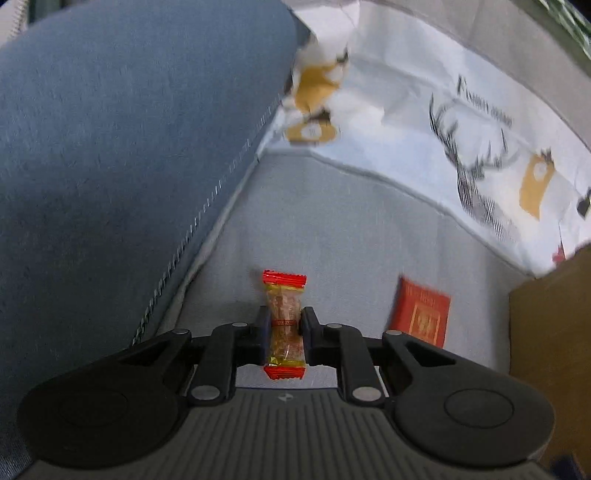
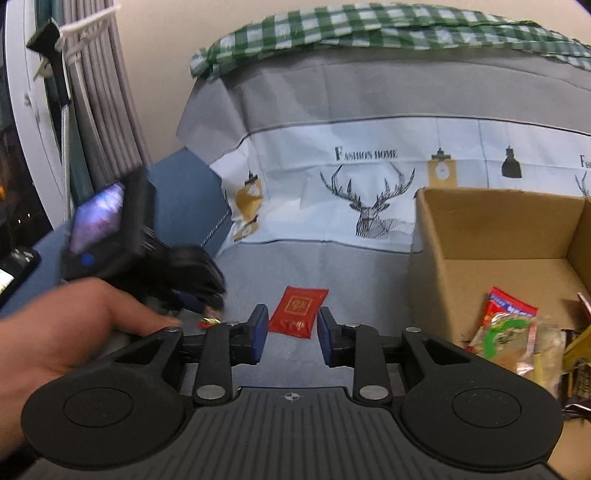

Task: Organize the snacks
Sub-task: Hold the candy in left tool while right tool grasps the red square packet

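Note:
My left gripper (image 1: 284, 325) is shut on a red-ended candy bar with a clear wrapper (image 1: 283, 325), held just above the grey cloth surface. A flat red packet (image 1: 421, 314) lies on the cloth to its right; it also shows in the right wrist view (image 2: 298, 312), just ahead of my right gripper (image 2: 290, 326), which is open and empty. The left gripper (image 2: 192, 291) appears blurred at the left of the right wrist view, with a hand behind it. A cardboard box (image 2: 495, 229) at the right holds several snack packets (image 2: 509, 332).
A blue cushion (image 1: 122, 155) rises at the left. A white cloth with a deer print (image 2: 369, 195) hangs behind. A green checked cloth (image 2: 369, 29) lies on top. The box's edge (image 1: 546, 332) stands at the right of the left wrist view. Curtains (image 2: 99, 92) hang far left.

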Action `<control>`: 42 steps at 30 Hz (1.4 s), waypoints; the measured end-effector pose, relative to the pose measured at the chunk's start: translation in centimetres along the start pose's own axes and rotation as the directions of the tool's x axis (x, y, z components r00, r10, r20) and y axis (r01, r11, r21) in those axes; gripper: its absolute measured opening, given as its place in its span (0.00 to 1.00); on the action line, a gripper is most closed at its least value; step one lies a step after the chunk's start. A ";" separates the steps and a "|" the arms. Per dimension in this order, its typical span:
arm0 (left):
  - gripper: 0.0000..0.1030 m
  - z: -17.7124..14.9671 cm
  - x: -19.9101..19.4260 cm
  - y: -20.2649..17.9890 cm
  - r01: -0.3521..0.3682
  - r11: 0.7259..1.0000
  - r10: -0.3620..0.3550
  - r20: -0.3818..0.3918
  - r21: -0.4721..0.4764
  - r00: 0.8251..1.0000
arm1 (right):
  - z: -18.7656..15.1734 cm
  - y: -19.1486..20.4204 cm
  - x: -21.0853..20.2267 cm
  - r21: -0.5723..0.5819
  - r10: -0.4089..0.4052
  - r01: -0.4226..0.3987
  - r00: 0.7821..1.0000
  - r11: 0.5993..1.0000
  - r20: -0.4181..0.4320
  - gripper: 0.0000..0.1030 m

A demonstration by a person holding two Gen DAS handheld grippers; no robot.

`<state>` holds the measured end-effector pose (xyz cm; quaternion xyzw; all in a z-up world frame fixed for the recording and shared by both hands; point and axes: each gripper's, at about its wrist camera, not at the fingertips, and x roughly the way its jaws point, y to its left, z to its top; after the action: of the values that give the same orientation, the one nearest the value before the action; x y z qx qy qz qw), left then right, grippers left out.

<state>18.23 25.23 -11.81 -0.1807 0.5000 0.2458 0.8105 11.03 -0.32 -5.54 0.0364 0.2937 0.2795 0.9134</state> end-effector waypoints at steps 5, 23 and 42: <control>0.18 -0.3 0.3 1.1 -0.005 1.000 0.005 -0.028 -0.011 1.000 | -0.1 1.5 4.1 -0.009 -0.030 0.030 0.999 1.000 -0.019 0.41; 0.18 -0.2 0.4 2.1 0.030 0.997 -0.033 -0.042 -0.066 0.999 | -1.4 2.6 18.1 -0.087 -0.136 0.127 0.984 0.988 -0.111 0.57; 0.18 -5.9 -6.4 3.6 0.185 0.982 -0.184 -0.013 0.036 0.983 | -3.6 2.7 5.3 -0.153 -0.038 0.012 0.984 0.988 -0.174 0.05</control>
<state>9.50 23.61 -8.82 -0.2124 0.4894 0.1595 0.8306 11.25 4.42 -10.64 -0.0615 0.3518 0.2915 0.8874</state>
